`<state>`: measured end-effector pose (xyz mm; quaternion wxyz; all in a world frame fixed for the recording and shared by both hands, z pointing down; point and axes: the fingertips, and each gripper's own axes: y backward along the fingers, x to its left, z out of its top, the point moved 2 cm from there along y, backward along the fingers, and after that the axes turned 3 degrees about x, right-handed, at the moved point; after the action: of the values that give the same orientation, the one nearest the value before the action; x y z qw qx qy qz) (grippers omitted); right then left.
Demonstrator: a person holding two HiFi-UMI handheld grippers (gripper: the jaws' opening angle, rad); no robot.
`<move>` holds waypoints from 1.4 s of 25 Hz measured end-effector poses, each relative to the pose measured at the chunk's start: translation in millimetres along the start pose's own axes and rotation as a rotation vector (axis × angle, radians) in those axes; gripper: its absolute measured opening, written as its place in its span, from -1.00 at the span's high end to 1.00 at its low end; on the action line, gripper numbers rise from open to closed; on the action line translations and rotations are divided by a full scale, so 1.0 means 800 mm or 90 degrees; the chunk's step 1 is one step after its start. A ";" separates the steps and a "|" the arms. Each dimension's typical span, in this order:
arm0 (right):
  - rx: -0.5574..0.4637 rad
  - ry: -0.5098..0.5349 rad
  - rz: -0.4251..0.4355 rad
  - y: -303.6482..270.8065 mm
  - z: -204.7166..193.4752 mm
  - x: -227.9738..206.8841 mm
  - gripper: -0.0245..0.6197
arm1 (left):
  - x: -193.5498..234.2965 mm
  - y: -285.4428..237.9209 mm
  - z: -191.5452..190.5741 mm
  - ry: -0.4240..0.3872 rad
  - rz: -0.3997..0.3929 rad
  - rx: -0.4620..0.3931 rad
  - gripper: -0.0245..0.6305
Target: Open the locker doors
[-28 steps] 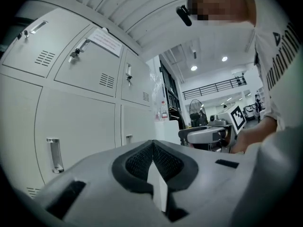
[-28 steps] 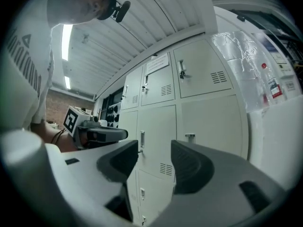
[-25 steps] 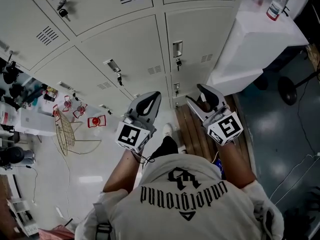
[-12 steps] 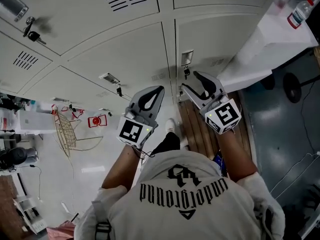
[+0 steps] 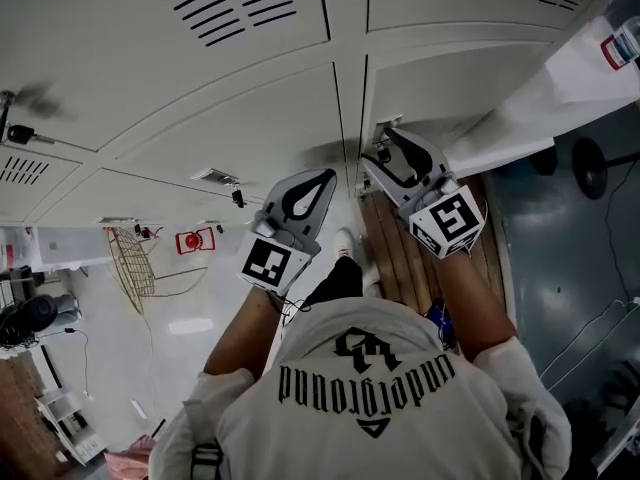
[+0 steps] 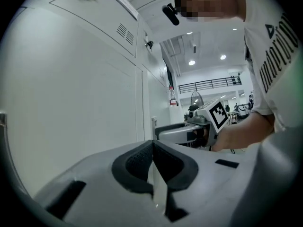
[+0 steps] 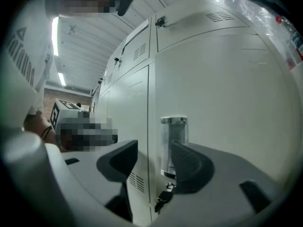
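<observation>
White locker doors (image 5: 250,118) fill the top of the head view, all closed. A chrome handle (image 7: 173,143) sits at the left edge of one door, with a key (image 7: 164,198) hanging in the lock beneath it. My right gripper (image 7: 154,148) is open; the handle stands between its jaws, close to the right pad, and the left pad is well clear of it. In the head view the right gripper (image 5: 388,146) reaches up to that handle (image 5: 384,128). My left gripper (image 5: 320,176) hovers lower left of it before the neighbouring door, shut on nothing, its pads (image 6: 142,157) meeting.
A white-draped table (image 5: 530,108) with a water bottle (image 5: 622,43) stands right of the lockers. Wooden planks (image 5: 395,258) lie underfoot. A chair base (image 5: 595,168) is at the right. A wire frame (image 5: 135,263) rests on the floor at the left. Another key (image 5: 20,133) hangs far left.
The person has stepped closer to the lockers. The right gripper has risen to the chrome handle and now brackets it. The left gripper kept its place beside it.
</observation>
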<state>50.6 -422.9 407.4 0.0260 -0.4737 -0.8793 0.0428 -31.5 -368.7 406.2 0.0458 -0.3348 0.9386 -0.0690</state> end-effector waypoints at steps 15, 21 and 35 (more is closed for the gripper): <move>-0.002 -0.001 0.018 -0.026 0.001 -0.002 0.21 | 0.012 -0.001 -0.007 0.009 -0.003 0.003 0.90; -0.009 0.000 -0.001 -0.012 -0.001 0.006 0.25 | 0.004 0.001 -0.009 0.009 -0.004 0.002 0.90; -0.018 -0.010 -0.101 0.092 -0.015 0.023 0.57 | -0.066 0.008 0.000 -0.005 -0.029 -0.009 0.90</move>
<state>102.3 -366.5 411.9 0.0157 -0.4027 -0.9146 0.0318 5.5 -330.0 407.4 0.0458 -0.3564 0.9311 -0.0620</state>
